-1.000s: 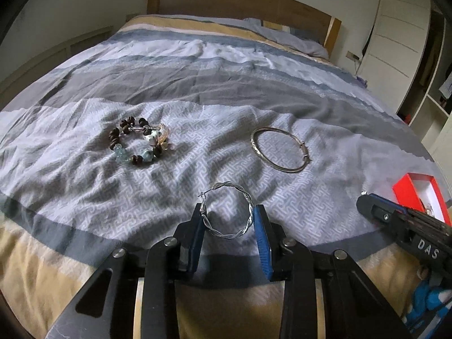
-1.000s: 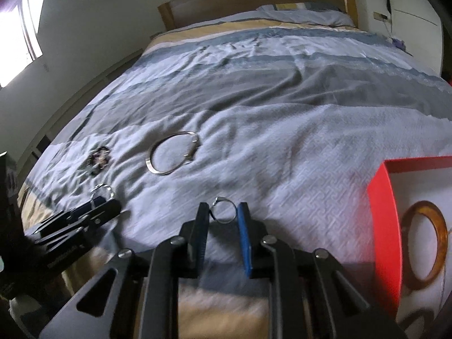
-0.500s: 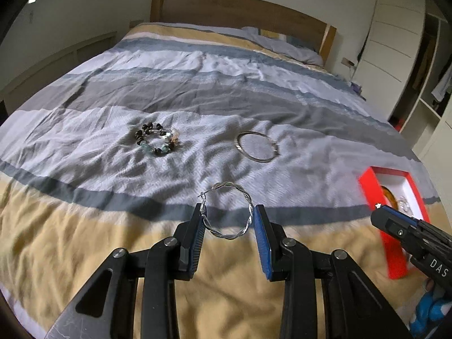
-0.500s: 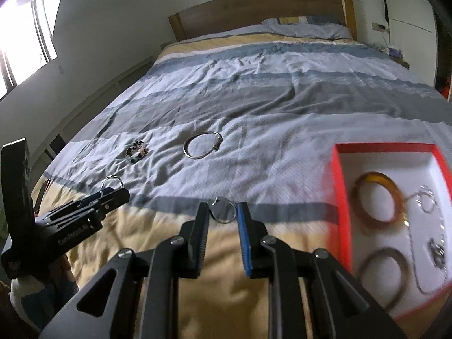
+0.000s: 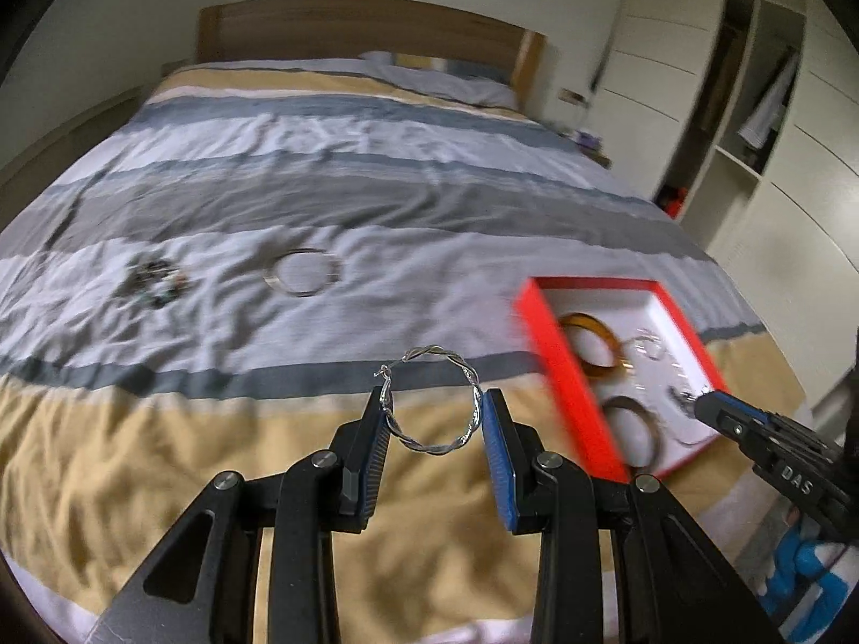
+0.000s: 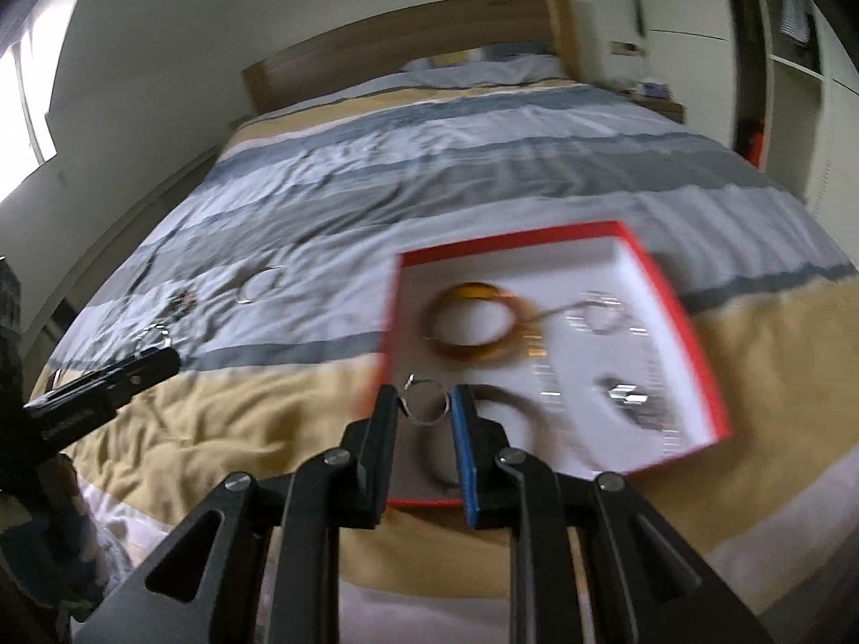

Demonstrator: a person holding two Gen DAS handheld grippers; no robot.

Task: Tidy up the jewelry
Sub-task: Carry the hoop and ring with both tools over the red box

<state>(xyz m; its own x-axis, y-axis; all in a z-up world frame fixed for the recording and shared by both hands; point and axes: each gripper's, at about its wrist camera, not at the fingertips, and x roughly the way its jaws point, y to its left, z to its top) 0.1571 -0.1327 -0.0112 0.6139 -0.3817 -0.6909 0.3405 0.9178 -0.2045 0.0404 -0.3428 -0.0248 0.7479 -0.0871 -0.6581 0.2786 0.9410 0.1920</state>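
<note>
White letters "DAS" stand on the right tool (image 5: pixel 714 410), seen from the left wrist.

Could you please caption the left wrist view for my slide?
Left tool holding a twisted silver hoop near the red box.

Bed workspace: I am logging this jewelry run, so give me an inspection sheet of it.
Surface: striped duvet, wrinkled.
Job's things: red box holding an amber bangle and other pieces; silver bangle and beaded bracelet loose on the duvet.
Clutter: nothing seen.
Grippers: left gripper shut on a twisted hoop earring; right gripper shut on a small hoop earring, in front of the box.
Cables: nothing seen.
Surroundings: wooden headboard, white wardrobe.
</note>
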